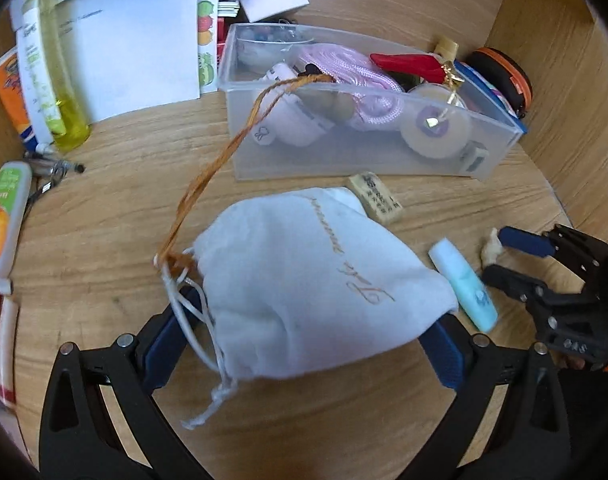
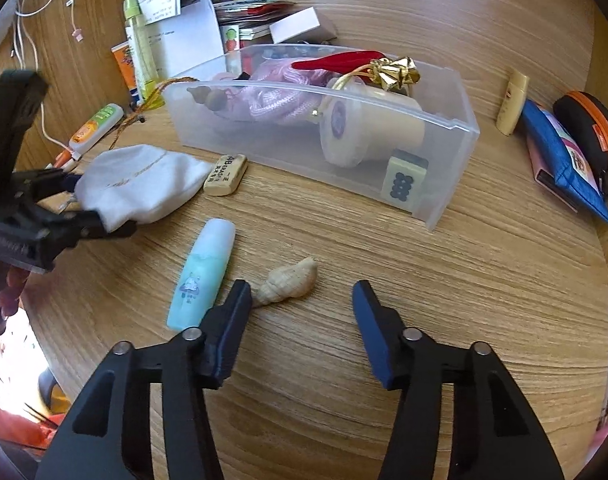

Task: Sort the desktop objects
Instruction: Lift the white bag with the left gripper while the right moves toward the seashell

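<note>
While the left gripper (image 1: 304, 344) pinches the white drawstring pouch (image 1: 304, 296) between its blue pads, the right gripper (image 2: 300, 300) hovers with its jaws partly spread around a small seashell (image 2: 288, 284), not yet gripping it. The shell lies on the wooden desk (image 2: 424, 300) in front of the clear plastic bin (image 2: 444, 160), just beside a pale blue tube (image 2: 202, 280). The left pad sits right at the shell's narrow tip; the right pad stands well clear of it. No squeeze yet!

The pouch is held in front of the bin too, an eraser (image 1: 376, 198) between them, and an orange cord (image 1: 208, 184) runs from the pouch's neck up over the bin's rim. That cord looks like a snag risk when the pouch moves.

For the shell, my read is to centre it between the pads first, shifting the gripper away from the tube, then close gently across the thicker body so it doesn't pivot or skid into the tube.
</note>
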`<state>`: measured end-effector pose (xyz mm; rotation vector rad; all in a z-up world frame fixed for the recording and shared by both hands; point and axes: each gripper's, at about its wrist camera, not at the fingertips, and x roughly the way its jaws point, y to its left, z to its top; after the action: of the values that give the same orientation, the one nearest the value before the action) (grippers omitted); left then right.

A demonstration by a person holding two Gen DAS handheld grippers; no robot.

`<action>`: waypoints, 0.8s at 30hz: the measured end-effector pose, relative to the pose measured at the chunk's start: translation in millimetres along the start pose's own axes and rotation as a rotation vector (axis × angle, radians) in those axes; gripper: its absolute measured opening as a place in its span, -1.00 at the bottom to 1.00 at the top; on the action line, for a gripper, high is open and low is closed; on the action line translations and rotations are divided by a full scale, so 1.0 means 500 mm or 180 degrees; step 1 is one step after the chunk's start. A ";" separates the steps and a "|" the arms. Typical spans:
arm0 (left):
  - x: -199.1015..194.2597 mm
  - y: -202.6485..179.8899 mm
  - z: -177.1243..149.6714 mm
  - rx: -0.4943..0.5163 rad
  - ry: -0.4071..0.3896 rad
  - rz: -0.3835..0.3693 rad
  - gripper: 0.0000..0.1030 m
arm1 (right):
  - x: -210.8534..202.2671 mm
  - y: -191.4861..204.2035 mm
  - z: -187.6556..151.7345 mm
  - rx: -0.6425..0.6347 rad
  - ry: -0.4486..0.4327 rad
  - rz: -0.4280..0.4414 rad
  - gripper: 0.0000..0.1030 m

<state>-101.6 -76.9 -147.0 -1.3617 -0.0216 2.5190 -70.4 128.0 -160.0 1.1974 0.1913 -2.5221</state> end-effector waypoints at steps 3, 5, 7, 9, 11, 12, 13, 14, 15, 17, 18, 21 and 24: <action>0.018 -0.004 0.018 0.0056 -0.0002 0.0079 0.98 | 0.000 0.002 0.001 -0.0024 -0.0010 0.0034 -0.24; 0.025 -0.006 0.025 0.0098 -0.0007 0.0063 0.98 | 0.000 0.003 0.003 -0.0040 -0.0004 0.0057 -0.35; 0.029 -0.005 0.030 0.0130 -0.0019 0.0052 0.98 | 0.002 0.005 0.006 -0.0056 -0.0001 0.0080 -0.43; 0.032 -0.002 0.034 0.0162 -0.0039 0.0041 0.95 | 0.003 0.006 0.007 -0.0073 -0.0007 0.0093 -0.49; 0.031 0.000 0.037 0.0208 -0.0062 0.0036 0.84 | 0.004 0.007 0.011 -0.0082 -0.0018 0.0117 -0.55; 0.029 0.000 0.038 0.0234 -0.0068 0.0012 0.70 | 0.005 0.007 0.012 -0.0083 -0.0021 0.0131 -0.56; 0.027 -0.002 0.039 0.0248 -0.0072 -0.0024 0.62 | 0.005 0.007 0.014 -0.0089 -0.0031 0.0140 -0.59; 0.027 -0.003 0.041 0.0252 -0.0071 -0.0051 0.53 | 0.004 0.007 0.015 -0.0088 -0.0046 0.0149 -0.61; 0.026 -0.002 0.042 0.0251 -0.0076 -0.0091 0.49 | 0.003 0.008 0.017 -0.0096 -0.0057 0.0171 -0.63; 0.026 -0.003 0.042 0.0254 -0.0103 -0.0105 0.46 | 0.000 0.009 0.020 -0.0101 -0.0084 0.0201 -0.71; 0.026 -0.002 0.041 0.0257 -0.0118 -0.0111 0.42 | -0.002 0.010 0.021 -0.0102 -0.0099 0.0219 -0.72; 0.019 0.000 0.036 0.0238 -0.0143 -0.0152 0.21 | -0.004 0.011 0.023 -0.0099 -0.0124 0.0228 -0.79; 0.004 -0.003 0.032 0.0190 -0.0221 -0.0209 0.04 | -0.008 0.012 0.025 -0.0091 -0.0158 0.0237 -0.81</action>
<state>-115.3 -72.9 -139.6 -1.2304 -0.0050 2.4908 -74.9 120.3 -148.7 1.1091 0.1669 -2.4732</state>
